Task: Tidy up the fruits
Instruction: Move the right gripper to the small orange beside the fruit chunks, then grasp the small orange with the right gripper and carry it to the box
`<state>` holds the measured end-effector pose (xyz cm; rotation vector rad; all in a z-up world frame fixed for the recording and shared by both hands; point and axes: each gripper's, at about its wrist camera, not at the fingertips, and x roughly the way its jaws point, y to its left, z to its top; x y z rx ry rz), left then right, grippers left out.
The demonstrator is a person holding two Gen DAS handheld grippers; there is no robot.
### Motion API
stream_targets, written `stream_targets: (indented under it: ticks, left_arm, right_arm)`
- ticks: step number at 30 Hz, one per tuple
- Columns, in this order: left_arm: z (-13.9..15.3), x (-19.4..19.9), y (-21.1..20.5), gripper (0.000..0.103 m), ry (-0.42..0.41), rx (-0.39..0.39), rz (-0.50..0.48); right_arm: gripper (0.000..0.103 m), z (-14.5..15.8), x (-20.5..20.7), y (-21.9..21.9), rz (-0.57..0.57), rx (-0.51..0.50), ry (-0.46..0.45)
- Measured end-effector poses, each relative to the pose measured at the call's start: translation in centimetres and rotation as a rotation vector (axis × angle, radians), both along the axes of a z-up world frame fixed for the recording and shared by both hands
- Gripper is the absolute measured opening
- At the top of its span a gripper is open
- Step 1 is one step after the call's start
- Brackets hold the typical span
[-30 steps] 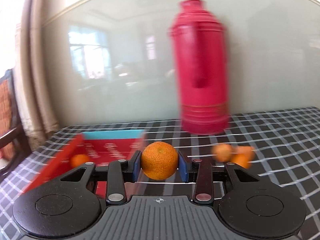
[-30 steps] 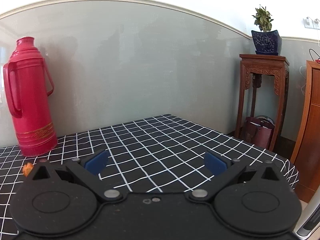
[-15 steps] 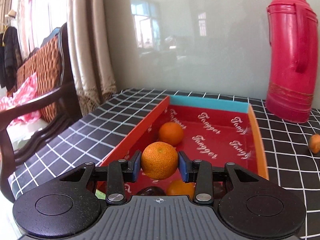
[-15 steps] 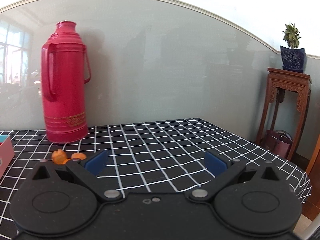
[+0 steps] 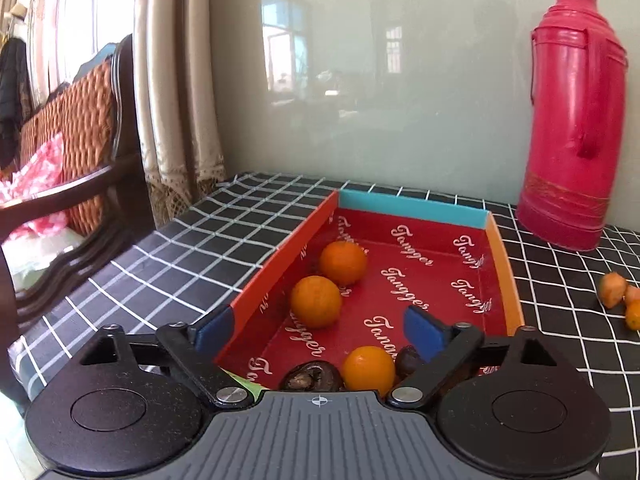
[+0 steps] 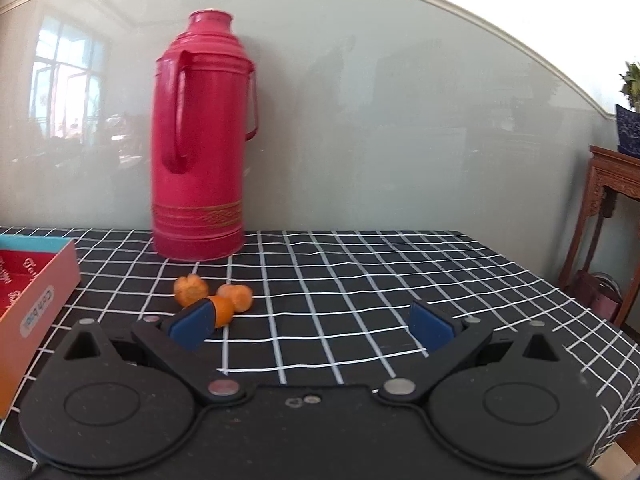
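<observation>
Here three oranges [image 5: 316, 301] lay inside the red box [image 5: 505, 264], beside two dark fruits at its near end; three small orange pieces [image 6: 236, 297] remained on the checked cloth [image 6: 360, 280] near the red flask [image 6: 200, 140]. My left gripper [image 5: 318, 330] hovered over the box, spread wide and empty. My right gripper [image 6: 312, 326], equally spread, held nothing.

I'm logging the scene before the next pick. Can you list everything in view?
round oranges: three, orange, inside box
dark brown fruits: two, box's near end
red cardboard box: one, blue far wall, on table
small loose oranges: three, orange, on cloth before thermos
tall plastic thermos: one, red, by wall
checked tablecloth: one, black-white
wooden chair: one, dark, left of table
left gripper: open, above box
right gripper: open
</observation>
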<state>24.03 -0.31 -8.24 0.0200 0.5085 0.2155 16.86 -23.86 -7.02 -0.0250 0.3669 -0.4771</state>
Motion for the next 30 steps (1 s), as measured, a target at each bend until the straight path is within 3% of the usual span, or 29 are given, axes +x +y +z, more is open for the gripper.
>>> stream_targets:
  ticks: [8,14,18,23,30]
  left_arm:
    - [2.4,-4.5,2.4,0.103,-0.149,0.027,0.051]
    - [2.5,-5.8,4.6,0.103,-0.183,0.071,0.115]
    - [2.5,-5.6,6.8,0.103,-0.176,0.053,0.159]
    - [2.3,-5.4,9.3,0.103,-0.16,0.02,0.231]
    - [1.7,-5.3,10.2,0.103,-0.144,0.01,0.262]
  right_arm:
    - [0.096,-0.3,2.7,1.3,0.124,0.058,0.045]
    - [0.092,-0.8,5.7,1.2,0.163,0.127,0.107]
    - [0.066,-1.6,8.9,0.4,0.165,0.187,0.179]
    - [0.061,-3.1,11.7,-0.8,0.114,0.198,0.24]
    - [0.043,-4.7,13.1,-1.4,0.083,0.209,0.275]
